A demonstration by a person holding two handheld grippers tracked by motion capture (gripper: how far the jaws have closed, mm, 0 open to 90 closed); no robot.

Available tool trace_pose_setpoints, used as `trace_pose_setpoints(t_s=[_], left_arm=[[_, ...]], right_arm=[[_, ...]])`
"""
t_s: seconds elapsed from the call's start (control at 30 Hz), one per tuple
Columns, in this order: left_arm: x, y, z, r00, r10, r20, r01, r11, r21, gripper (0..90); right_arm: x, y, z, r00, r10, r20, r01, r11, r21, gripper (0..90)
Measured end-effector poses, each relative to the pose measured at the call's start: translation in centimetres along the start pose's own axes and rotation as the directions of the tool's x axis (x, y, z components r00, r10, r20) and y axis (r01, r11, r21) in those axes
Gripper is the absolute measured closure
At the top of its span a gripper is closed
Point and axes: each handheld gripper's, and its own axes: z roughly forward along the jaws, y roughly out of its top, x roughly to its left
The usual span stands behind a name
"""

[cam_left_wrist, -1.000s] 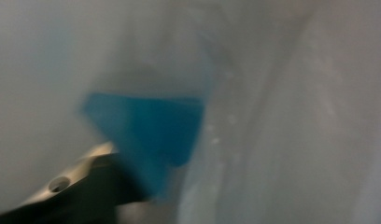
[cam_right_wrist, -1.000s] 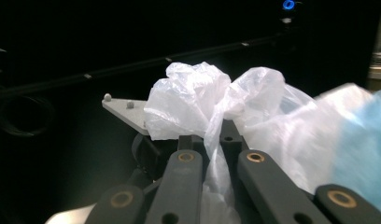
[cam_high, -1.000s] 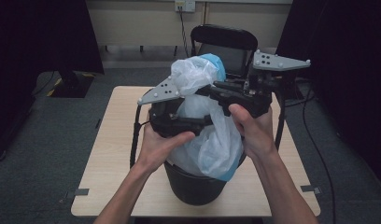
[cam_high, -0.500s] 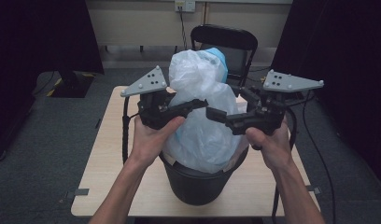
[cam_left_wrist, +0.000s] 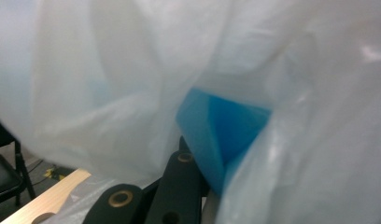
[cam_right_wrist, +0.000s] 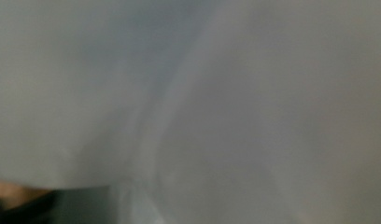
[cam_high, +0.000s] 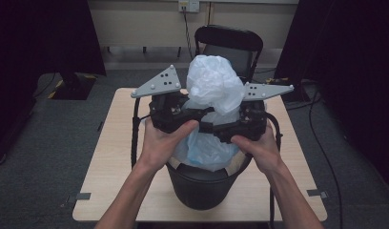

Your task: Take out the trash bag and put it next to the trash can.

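Observation:
A white plastic bag [cam_high: 214, 83] stands half pulled out of a black bin [cam_high: 202, 186] on the table. My left gripper [cam_high: 204, 118] comes in from the left and is shut on the bag's gathered middle. My right gripper [cam_high: 216, 130] reaches in from the right, just below it. Its jaws have just been closing and are buried in the plastic, so their grip is hidden. In the left gripper view the bag [cam_left_wrist: 109, 70] hangs close, with something blue [cam_left_wrist: 226, 130] showing inside it. Blurred white bag film [cam_right_wrist: 226, 93] lies against the right gripper view's camera.
The bin sits near the front edge of a small light wooden table [cam_high: 111, 157]. A black chair [cam_high: 230, 40] stands right behind the table. Dark curtains hang at both sides, and cables trail over the grey floor at the right.
The two grippers first drew apart while the bag rose higher out of the bin. The right gripper has since come back in and down to the bag's middle, under the left one.

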Motion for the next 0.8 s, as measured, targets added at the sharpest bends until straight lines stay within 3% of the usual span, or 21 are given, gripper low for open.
trace_pose_setpoints(t_s=[0.13,0.3,0.4,0.6,0.63,0.8], left_arm=[[0.2,-0.3,-0.1,0.9998,0.003,0.021,-0.003,1.0,0.003,89.4],[0.3,-0.6,-0.3,0.9998,0.004,0.017,-0.004,1.0,0.007,85.0],[0.3,-0.7,-0.6,0.9999,0.002,0.013,-0.002,1.0,0.006,76.9],[0.6,-1.0,-1.0,0.9999,-0.012,-0.012,0.012,0.9999,-0.006,52.3],[0.6,-1.0,-1.3,0.9993,-0.027,-0.024,0.027,0.9994,-0.02,48.0],[0.8,-1.2,-2.2,0.997,-0.021,-0.074,0.019,0.9992,-0.037,33.1]], right_arm=[[-0.1,-0.1,-0.1,1.0,0.001,-0.009,-0.001,1.0,-0.008,62.7],[-0.2,-0.3,-0.1,0.9998,-0.006,-0.02,0.006,1.0,-0.008,83.8],[-0.6,-0.4,-0.2,0.9995,0.008,-0.031,-0.009,1.0,-0.021,86.7],[-1.1,-0.4,-0.5,0.9993,0.027,-0.027,-0.028,0.999,-0.043,87.5],[-1.1,-0.4,-0.5,0.9991,0.032,-0.026,-0.034,0.998,-0.046,87.6],[-1.5,-0.3,-0.8,0.9988,0.042,-0.025,-0.044,0.997,-0.066,87.7]])
